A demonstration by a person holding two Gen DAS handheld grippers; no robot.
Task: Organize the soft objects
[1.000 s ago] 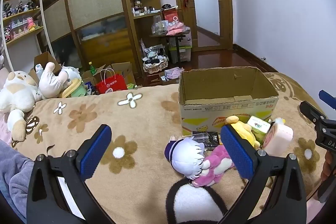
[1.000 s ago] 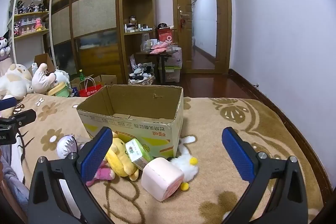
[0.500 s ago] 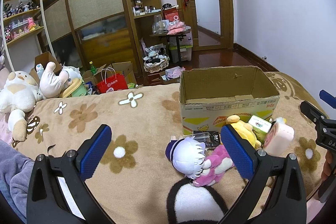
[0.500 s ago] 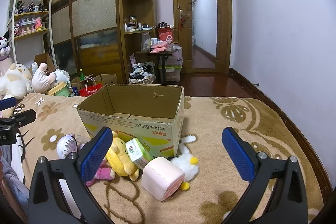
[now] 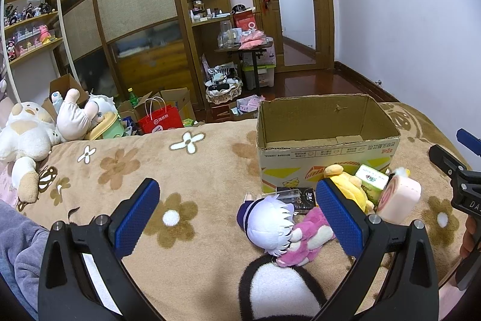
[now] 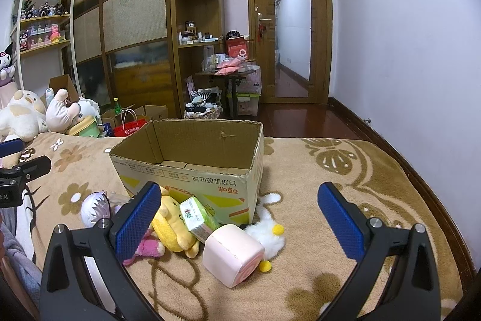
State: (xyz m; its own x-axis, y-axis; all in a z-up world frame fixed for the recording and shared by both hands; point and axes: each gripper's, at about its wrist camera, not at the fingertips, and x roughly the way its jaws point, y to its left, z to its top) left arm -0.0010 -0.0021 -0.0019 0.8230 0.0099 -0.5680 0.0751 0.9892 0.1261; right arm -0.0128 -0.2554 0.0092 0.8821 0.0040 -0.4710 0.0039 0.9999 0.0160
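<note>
An open, empty cardboard box point(image 5: 327, 137) point(image 6: 195, 164) stands on the bed. In front of it lie soft toys: a white-haired doll point(image 5: 267, 223) point(image 6: 93, 205), a pink plush point(image 5: 306, 239) point(image 6: 147, 247), a yellow plush point(image 5: 345, 185) point(image 6: 173, 226), a green tissue pack point(image 5: 371, 178) point(image 6: 198, 217), a pink roll cushion point(image 5: 398, 197) point(image 6: 233, 253), a white plush point(image 6: 269, 230) and a black-and-white plush point(image 5: 276, 291). My left gripper point(image 5: 237, 217) is open above the blanket, near the doll. My right gripper point(image 6: 239, 220) is open above the roll cushion and the white plush.
The bed has a brown flowered blanket point(image 5: 180, 176). Large plush animals point(image 5: 27, 134) lie at its far left. A red bag point(image 5: 162, 118), boxes, a small table point(image 5: 243, 50) and wardrobe shelves stand beyond the bed. The right gripper shows at the left view's right edge point(image 5: 460, 179).
</note>
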